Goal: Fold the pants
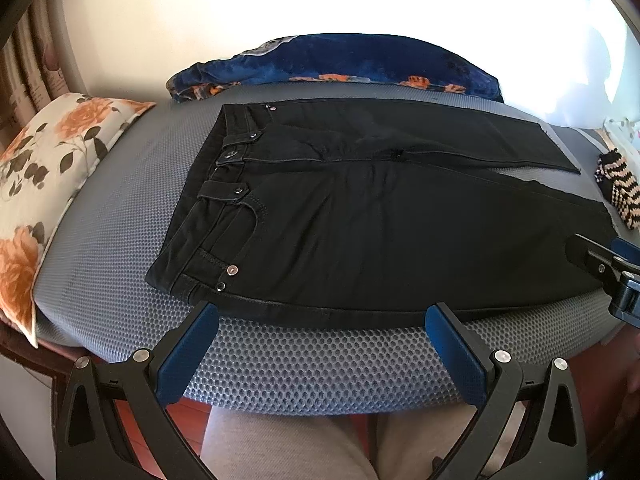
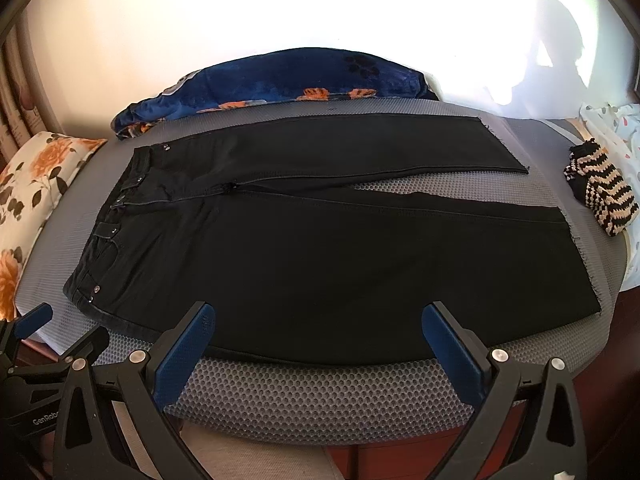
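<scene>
Clearly nothing is folded yet: black pants [image 2: 328, 248] lie flat across the frame's middle, both tongs [image 1: 320, 320] [image 2: 318, 318] spread empty at the lower edge; next, pinch the near leg.

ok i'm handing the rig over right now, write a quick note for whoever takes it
Left gripper: open, empty, at the near edge by the waistband.
Right gripper: open, empty, at the near edge by the near leg.
Black pants: flat on the grey mesh pad, waistband left, hems right, legs slightly apart.
Done: pants spread out, no fold yet.
Left: fold one leg onto the other, then fold lengthwise.
</scene>
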`<state>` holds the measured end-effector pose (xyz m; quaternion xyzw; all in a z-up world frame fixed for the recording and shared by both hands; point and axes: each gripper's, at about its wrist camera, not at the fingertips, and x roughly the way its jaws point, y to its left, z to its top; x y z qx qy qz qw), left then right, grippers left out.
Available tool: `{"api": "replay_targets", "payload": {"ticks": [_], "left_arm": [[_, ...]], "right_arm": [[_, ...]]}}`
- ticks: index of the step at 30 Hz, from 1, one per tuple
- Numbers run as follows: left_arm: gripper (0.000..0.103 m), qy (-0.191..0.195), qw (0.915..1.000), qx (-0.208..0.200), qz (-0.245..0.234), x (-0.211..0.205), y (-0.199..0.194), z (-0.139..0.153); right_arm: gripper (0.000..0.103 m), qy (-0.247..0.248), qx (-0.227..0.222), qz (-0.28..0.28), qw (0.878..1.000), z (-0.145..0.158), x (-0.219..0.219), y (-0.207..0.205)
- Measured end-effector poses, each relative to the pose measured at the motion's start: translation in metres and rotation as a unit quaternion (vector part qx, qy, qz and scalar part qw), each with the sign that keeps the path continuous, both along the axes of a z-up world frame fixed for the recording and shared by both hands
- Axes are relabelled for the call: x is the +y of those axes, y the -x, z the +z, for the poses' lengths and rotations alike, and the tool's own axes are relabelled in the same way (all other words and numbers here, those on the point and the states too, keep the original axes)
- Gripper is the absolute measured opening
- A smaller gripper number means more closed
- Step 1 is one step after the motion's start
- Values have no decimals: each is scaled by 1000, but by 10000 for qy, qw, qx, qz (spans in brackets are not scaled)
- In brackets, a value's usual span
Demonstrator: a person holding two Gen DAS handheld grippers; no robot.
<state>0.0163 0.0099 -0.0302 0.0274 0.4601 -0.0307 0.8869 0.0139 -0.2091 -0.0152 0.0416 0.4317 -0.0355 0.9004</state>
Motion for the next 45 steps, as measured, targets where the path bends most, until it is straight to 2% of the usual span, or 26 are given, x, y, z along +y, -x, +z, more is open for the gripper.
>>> {"api": "replay_targets", "payload": {"ticks": [27, 32, 37, 39, 41, 42, 44, 45], "left_arm": [[102, 34, 10000, 28, 65, 8, -9, 1], [102, 61, 9999, 6, 157, 22, -31, 7], [102, 306, 9989, -60, 345, 56, -71, 16], [98, 345, 9987, -173, 329, 70, -92, 19], [84, 365, 9987, -176, 295, 84, -115, 20], [82, 405, 9987, -141, 279, 90, -126, 19], [69, 646, 9977, -61, 209, 106, -155, 17], [69, 820, 9965, 19, 178, 115, -170, 15]], "right_arm": [[103, 19, 12, 26, 10000, 0, 2, -7], [103, -87, -27, 81, 9999, 3, 0, -17], [103, -422, -301, 366, 9980, 15, -6, -36], [103, -494, -427, 476, 9967, 21, -7, -48], [103, -547, -505, 557, 9957, 25, -5, -61], [103, -612, -547, 629, 9946, 27, -5, -71], [103, -663, -577, 692, 9937, 29, -5, -88], [103, -668, -567, 695, 9937, 30, -4, -97]]}}
